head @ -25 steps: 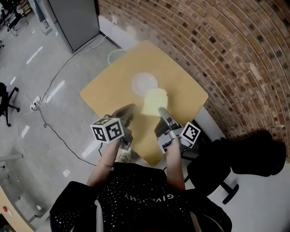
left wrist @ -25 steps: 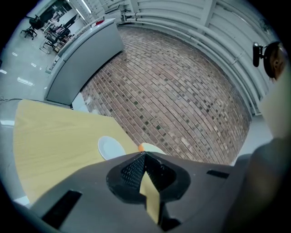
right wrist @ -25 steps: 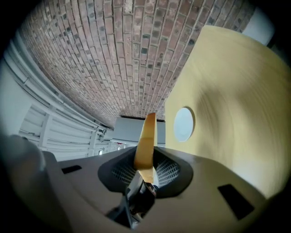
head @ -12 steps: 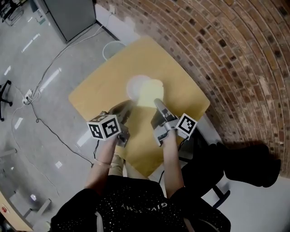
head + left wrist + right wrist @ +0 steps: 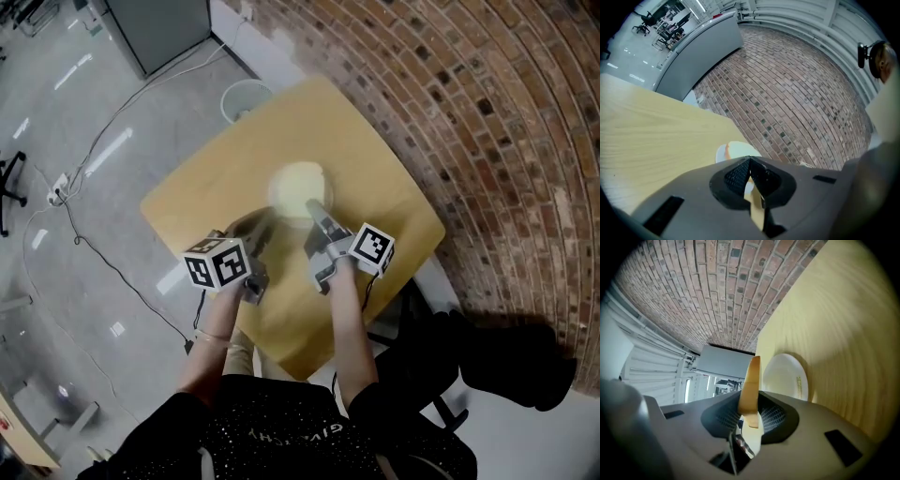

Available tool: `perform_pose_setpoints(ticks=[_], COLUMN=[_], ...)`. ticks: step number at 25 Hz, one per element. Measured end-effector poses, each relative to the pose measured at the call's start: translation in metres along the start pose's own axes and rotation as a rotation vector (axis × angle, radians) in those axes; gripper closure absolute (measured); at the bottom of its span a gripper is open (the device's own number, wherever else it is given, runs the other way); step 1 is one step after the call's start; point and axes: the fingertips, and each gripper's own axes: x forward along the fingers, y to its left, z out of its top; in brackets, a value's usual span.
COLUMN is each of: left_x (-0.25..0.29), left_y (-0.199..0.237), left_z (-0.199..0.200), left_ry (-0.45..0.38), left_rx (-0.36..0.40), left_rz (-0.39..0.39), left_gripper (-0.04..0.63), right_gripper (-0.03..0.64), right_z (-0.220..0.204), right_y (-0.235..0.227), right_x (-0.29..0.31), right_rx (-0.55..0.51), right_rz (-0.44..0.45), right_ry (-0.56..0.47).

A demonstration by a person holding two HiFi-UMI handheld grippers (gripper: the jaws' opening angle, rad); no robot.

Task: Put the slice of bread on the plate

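Step in hand: I'm at the placing stage. As I judge it, the bread is at the plate but not yet let go.

Right gripper (image 5: 315, 210): its jaws are clamped on the slice of bread (image 5: 300, 182). In the right gripper view the slice (image 5: 751, 380) stands edge-on between the pads and sticks out past them.

Bread: at the centre of the head view it sits over the plate (image 5: 275, 193) and covers most of it. I cannot tell whether it touches the plate or hangs just above.

Plate: a white plate on the wooden table (image 5: 216, 187), just ahead of the right gripper. In the right gripper view it lies right of the slice (image 5: 785, 373).

Left gripper (image 5: 266, 223): its jaws are together at the tips with nothing between them (image 5: 750, 161). It sits to the lower left of the plate, near it but apart.

Next move: I would lower the right gripper until the slice rests flat on the plate. Then I'd part the jaws and draw back toward the bottom of the frame without dragging the bread.

Watch for: the slice is soft, so it may stick to a pad or fold over the rim.
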Motion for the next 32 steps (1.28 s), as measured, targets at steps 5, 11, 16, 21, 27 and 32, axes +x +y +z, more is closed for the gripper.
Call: perform_pose_setpoints(ticks=[5,11,16,21,27,32], left_x=[-0.005,-0.010,-0.022,-0.040,-0.064,-0.077], left_y=[0.004,-0.002,-0.012,-0.025,-0.046,-0.076], left_z=[0.006,0.011,0.014,0.020,0.014,0.007], left_ry=[-0.023,-0.038,-0.055,-0.080,-0.089,-0.086], left_rx=[-0.016,-0.020,-0.014,-0.005,-0.008,0.016], left_rz=[0.001,-0.017,-0.026,-0.037,-0.052,-0.080], left_gripper=[0.586,0.586,0.586,0.586,0.586,0.586], right_gripper=[0.518,0.230,0.035,0.035,0.091,0.607], right_z=[-0.002,0.001,-0.001,-0.007,-0.037,-0.053], right_y=[-0.017,-0.011,0.001,-0.002,0.057,0.109], right_x=[0.002,0.006,0.004,-0.023,-0.059,-0.091], right_rx=[-0.049,-0.169,-0.329,-0.463,-0.215,-0.193], right_rz=[-0.138,-0.230,-0.311,-0.427,-0.065,0.077], right_ry=[0.015,-0.008,-0.037,-0.034,-0.043,-0.120])
